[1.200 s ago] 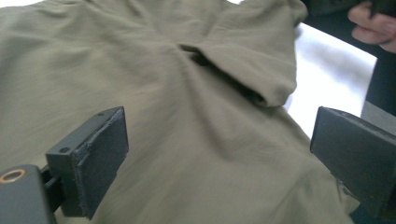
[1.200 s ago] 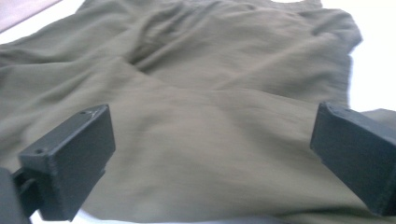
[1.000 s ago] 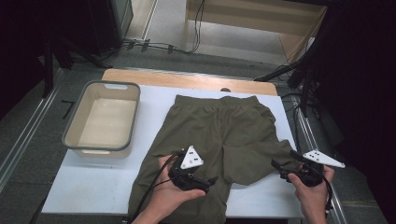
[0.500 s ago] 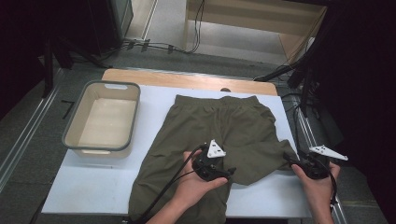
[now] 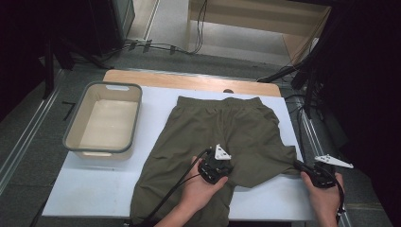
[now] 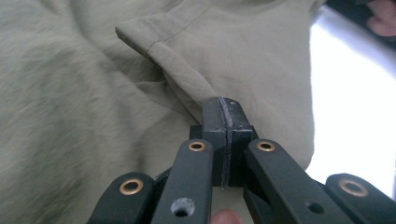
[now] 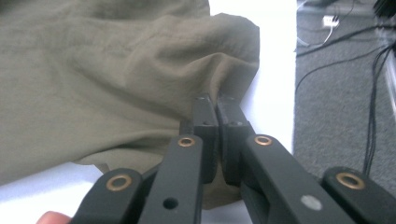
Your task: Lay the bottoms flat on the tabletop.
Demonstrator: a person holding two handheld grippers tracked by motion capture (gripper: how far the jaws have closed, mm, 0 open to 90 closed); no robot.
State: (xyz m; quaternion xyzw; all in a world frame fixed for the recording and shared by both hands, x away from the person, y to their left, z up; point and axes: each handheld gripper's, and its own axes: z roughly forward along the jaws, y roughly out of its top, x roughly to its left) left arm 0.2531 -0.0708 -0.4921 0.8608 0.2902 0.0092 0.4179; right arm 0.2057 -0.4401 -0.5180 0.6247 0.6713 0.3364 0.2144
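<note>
Near the tabletop's front edge, the left gripper had just closed, its jaws clamped on a fold of the shorts at the crotch. By the right edge, the right gripper had likewise closed on the right leg's hem. The shorts lay spread mid-table, waistband toward the back edge.

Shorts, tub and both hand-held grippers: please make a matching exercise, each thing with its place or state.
Things:
1. shorts
2. tub
3. left hand-held gripper
4. right hand-held gripper

Places or states:
A. empty, at the table's left
B. shut on the right leg's hem
C. spread flat, waistband far
D. shut on cloth near the crotch

Pairs: 1-C, 2-A, 3-D, 4-B
</note>
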